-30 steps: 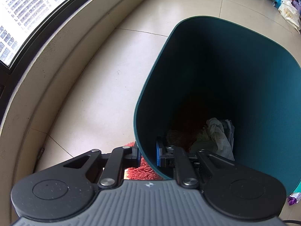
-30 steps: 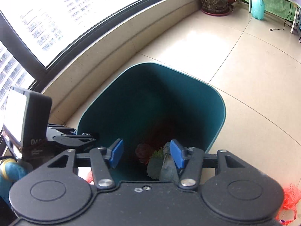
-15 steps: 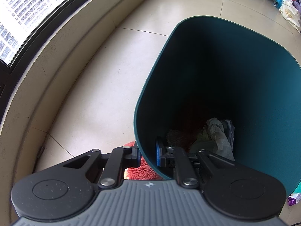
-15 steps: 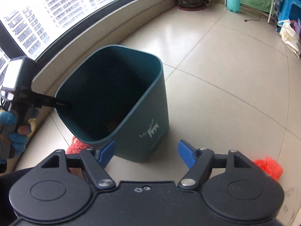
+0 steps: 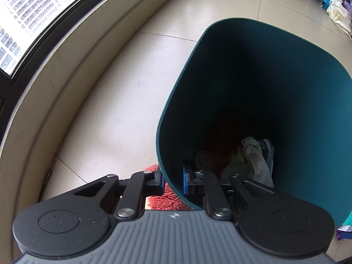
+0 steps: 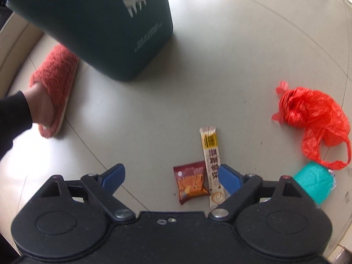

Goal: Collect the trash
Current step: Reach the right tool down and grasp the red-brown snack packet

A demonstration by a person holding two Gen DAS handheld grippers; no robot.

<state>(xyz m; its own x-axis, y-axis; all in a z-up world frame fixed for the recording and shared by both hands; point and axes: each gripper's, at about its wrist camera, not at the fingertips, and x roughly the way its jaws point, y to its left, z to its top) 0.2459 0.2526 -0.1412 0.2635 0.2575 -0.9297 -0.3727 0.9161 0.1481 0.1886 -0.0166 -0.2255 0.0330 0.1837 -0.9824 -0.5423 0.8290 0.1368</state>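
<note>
Left hand-held gripper (image 5: 173, 181) clamps bin (image 5: 319, 101) rim (wall between pads). Right hand-held gripper (image 6: 171, 176) opening, empty, above snack packet (image 6: 191, 181) and sachet (image 6: 212, 165).

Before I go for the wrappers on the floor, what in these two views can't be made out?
- Bin bottom, left wrist view: dark; only crumpled paper is clear.
- Teal packet, right wrist view: partly behind the right gripper, blurred.
- Coffee stick: lower end overlapped by a finger; print too small.
- Bin rim: cut off at the top edge, right wrist view.
</note>
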